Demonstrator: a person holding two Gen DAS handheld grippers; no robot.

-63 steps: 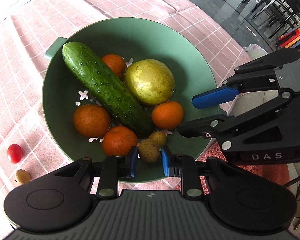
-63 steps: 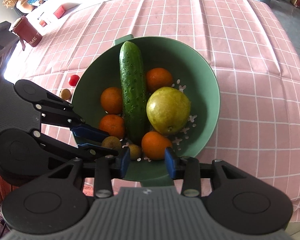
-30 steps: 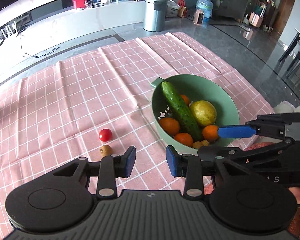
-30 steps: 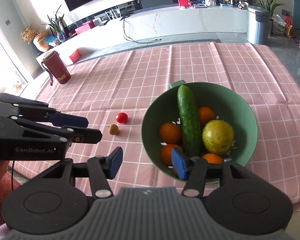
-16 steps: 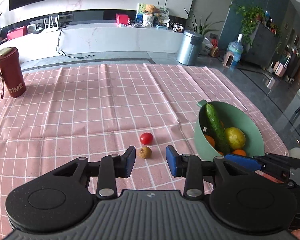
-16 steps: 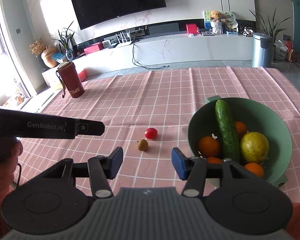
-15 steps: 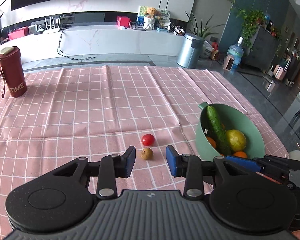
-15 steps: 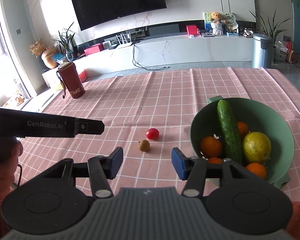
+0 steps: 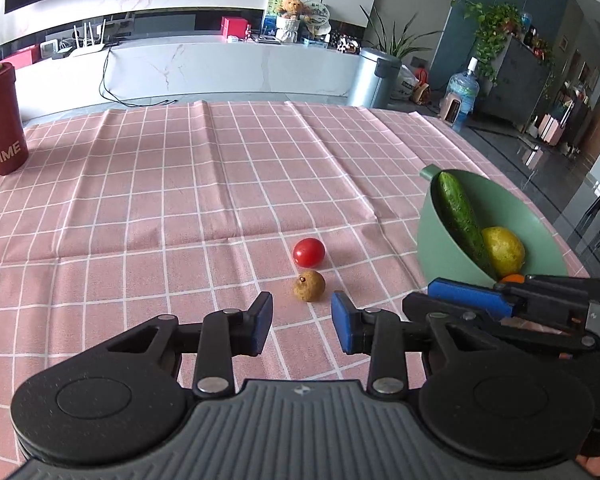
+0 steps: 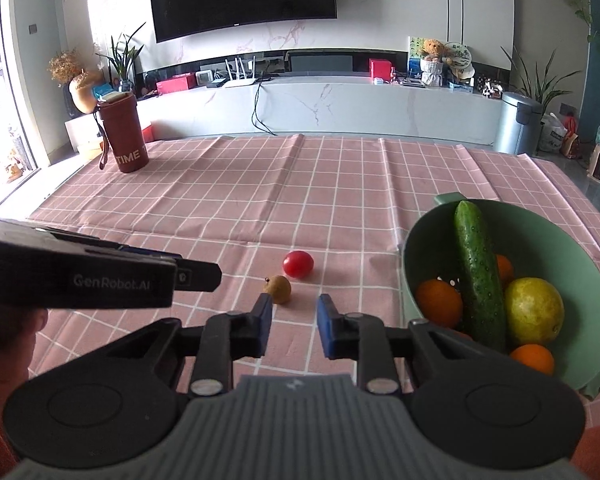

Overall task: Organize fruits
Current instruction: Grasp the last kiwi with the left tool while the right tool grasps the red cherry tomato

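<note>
A green bowl (image 9: 428, 216) (image 10: 416, 248) stands at the right on the pink checked cloth. It holds a cucumber (image 10: 478, 276), a yellow-green pear (image 10: 534, 310) and several oranges (image 10: 438, 302). A red cherry tomato (image 9: 309, 252) (image 10: 298, 264) and a small brown longan (image 9: 309, 286) (image 10: 278, 289) lie on the cloth left of the bowl. My left gripper (image 9: 301, 322) is open and empty, just short of the longan. My right gripper (image 10: 291, 322) is open and empty, near the longan too.
A dark red "TIME" flask (image 9: 0, 120) (image 10: 124, 138) stands at the far left of the table. The pink cloth (image 9: 180, 184) stretches wide behind the fruits. A white counter, a bin and plants lie beyond the table's far edge.
Both grippers pulled back from over the bowl and levelled out. The left gripper let go of a longan into the bowl and opened. Both now face the tomato and the longan.
</note>
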